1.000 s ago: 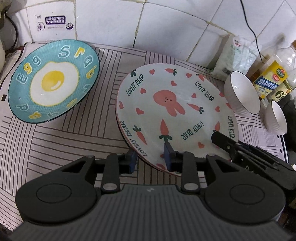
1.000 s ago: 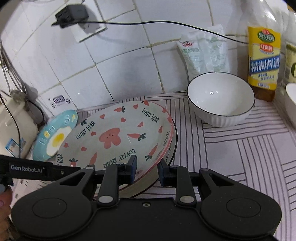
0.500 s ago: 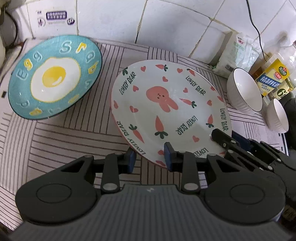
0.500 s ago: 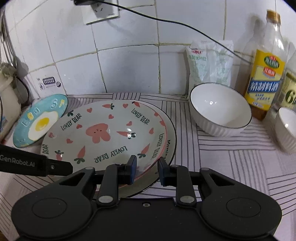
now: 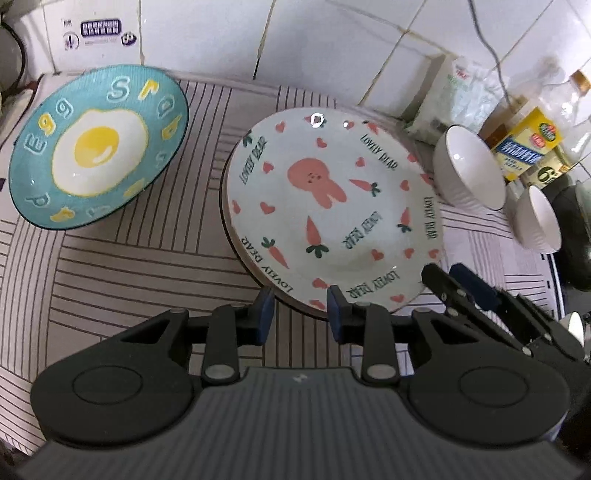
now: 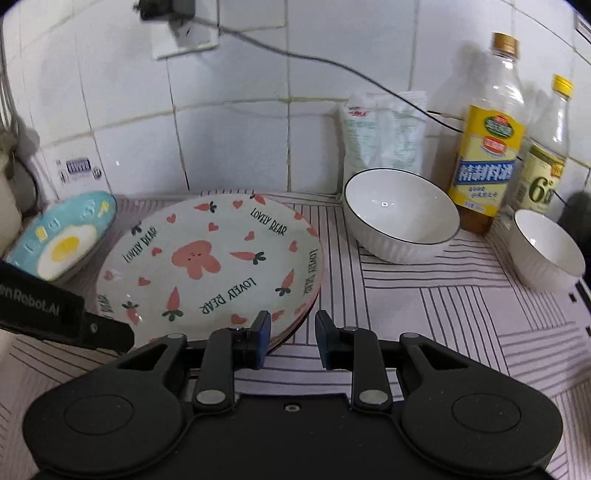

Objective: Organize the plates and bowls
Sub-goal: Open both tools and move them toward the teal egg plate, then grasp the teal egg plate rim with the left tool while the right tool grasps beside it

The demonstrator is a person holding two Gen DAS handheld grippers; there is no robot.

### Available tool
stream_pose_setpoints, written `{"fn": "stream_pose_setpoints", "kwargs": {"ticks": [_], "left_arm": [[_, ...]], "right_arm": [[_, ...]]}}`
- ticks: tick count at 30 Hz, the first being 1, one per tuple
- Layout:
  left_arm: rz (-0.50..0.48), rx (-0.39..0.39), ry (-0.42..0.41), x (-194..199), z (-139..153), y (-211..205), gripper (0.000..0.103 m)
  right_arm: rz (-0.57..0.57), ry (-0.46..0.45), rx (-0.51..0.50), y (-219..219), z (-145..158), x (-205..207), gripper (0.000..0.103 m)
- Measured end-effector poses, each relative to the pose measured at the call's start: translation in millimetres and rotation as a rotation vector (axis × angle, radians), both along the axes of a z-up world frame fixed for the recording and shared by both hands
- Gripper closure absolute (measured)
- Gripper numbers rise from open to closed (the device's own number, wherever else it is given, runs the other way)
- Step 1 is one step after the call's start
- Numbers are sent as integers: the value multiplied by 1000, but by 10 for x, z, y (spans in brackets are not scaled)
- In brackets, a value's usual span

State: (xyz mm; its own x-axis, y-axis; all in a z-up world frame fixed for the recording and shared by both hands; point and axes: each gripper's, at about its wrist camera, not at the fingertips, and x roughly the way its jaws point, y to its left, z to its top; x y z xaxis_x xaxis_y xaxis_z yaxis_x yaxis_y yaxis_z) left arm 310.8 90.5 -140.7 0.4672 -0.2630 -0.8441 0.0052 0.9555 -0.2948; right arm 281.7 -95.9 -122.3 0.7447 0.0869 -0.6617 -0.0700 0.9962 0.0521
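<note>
A white plate with a pink rabbit and carrots [image 5: 332, 206] [image 6: 210, 258] lies on top of a stack, and the rims of the lower plates [image 6: 295, 325] show under it. My left gripper [image 5: 300, 314] stands at its near rim, jaws a little apart and pressing on nothing. My right gripper [image 6: 291, 336] [image 5: 448, 275] is open at the stack's near right rim, one finger over the rim and one off it. A teal fried-egg plate [image 5: 99, 147] [image 6: 62, 240] lies to the left. A large white bowl [image 6: 399, 214] [image 5: 469, 166] and a smaller bowl [image 6: 546, 247] [image 5: 537, 218] stand to the right.
Everything rests on a striped mat [image 6: 443, 314] against a tiled wall. Two bottles [image 6: 484, 155] [image 6: 546, 158] and a white pouch [image 6: 384, 136] stand behind the bowls. A cable runs from a wall socket [image 6: 181, 29]. A dark pan [image 5: 576, 236] sits at the far right.
The right wrist view has swung right and levelled, bringing both bottles and the small bowl into sight. The right gripper has drawn back slightly from the stack. Both jaw gaps look unchanged.
</note>
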Motion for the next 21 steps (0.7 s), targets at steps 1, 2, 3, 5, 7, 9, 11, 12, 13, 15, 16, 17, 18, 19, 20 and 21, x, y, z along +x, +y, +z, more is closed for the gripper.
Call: {"fn": "stream_pose_setpoints", "kwargs": {"ticks": [1, 2, 3, 5, 7, 9, 11, 12, 13, 15, 16, 17, 18, 19, 20, 21], "left_arm": [[1, 2, -5, -23, 26, 19, 74], [4, 7, -11, -58, 55, 44, 74], [7, 10, -16, -93, 81, 70, 74], [16, 3, -28, -184, 153, 164, 74], [25, -6, -56, -288, 236, 280, 73], [42, -3, -91, -393, 331, 412, 72], [70, 2, -131, -508, 429, 566, 68], [85, 6, -149, -561, 472, 653, 66], [98, 10, -167, -607, 509, 734, 64], [129, 21, -204, -689, 567, 912, 62], [140, 30, -219, -717, 587, 984, 62], [145, 46, -226, -740, 599, 1060, 62], [153, 64, -228, -761, 601, 1139, 62], [170, 74, -232, -779, 599, 1211, 62], [186, 75, -236, -794, 594, 1286, 61], [200, 74, -238, -811, 581, 1370, 61]], "right_arm": [[-3, 0, 14, -16, 22, -34, 73], [-3, -4, 31, -31, 50, -73, 73], [1, -9, 50, -37, 85, -113, 73], [22, -13, 87, -42, 164, -185, 72], [48, -9, 122, -32, 250, -232, 71], [93, -2, 168, 3, 357, -294, 69], [141, -2, 202, 74, 472, -365, 66], [171, -3, 213, 122, 526, -389, 63], [202, -4, 220, 167, 570, -412, 58], [272, -11, 227, 310, 653, -463, 51], [299, -18, 230, 380, 685, -493, 47], [323, -23, 234, 453, 704, -513, 45], [342, -23, 247, 527, 711, -515, 38], [345, -17, 270, 583, 701, -497, 32], [341, -11, 302, 652, 674, -470, 32], [342, -1, 338, 728, 639, -436, 32]]}}
